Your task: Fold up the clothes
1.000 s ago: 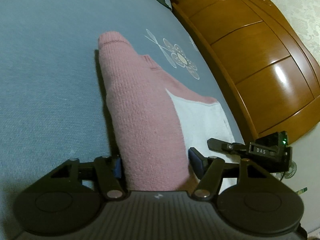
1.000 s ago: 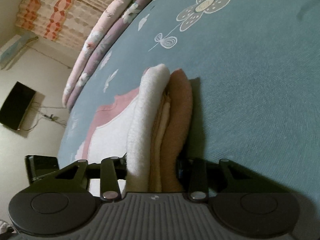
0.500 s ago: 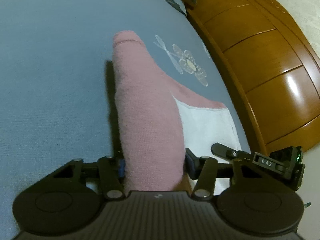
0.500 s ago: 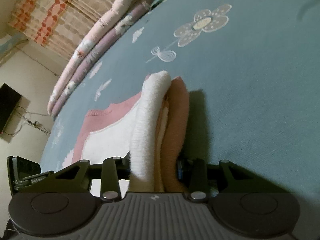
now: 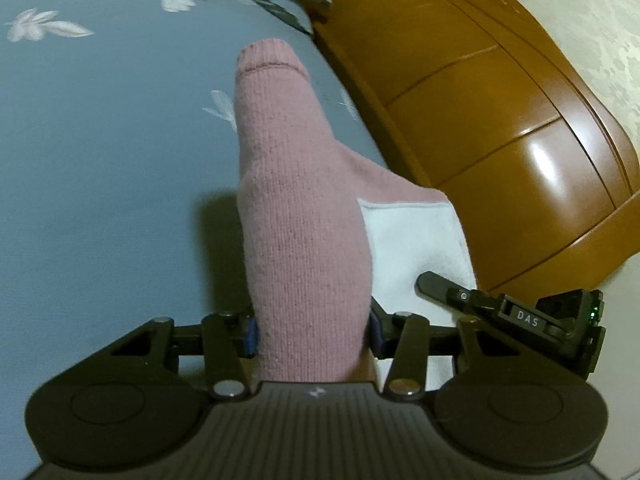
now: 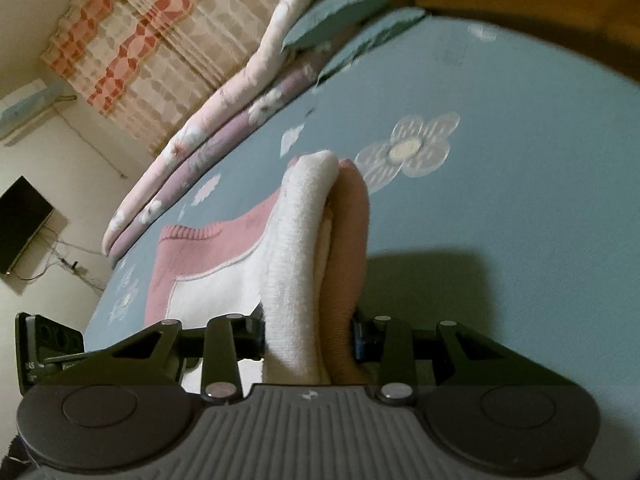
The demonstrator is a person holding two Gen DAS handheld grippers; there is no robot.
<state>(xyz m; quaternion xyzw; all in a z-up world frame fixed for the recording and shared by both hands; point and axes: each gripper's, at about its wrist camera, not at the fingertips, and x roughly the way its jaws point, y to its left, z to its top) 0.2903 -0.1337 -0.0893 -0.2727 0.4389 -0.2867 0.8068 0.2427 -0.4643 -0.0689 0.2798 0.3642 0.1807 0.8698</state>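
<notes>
Sweater (image 5: 308, 248) on the bed (image 5: 100, 168), both ends pinched. Left gripper (image 5: 314, 332): jaws just closed in, part-open, clamped on the pink knit bundle; bundle's long axis runs from the jaws toward 12 o'clock, white panel (image 5: 416, 248) trailing at 2 o'clock. Right gripper (image 6: 308, 336): jaws part-open, clamped on a white-and-tan roll (image 6: 320, 248), axis also toward 12, pink hem (image 6: 192, 236) lying at 10 o'clock. Both hands equally engaged; next move likely carries both ends forward to 12. Versus a second ago: both ends lifted off the bed, shadows wider, left jaws narrower, right grip unchanged.
</notes>
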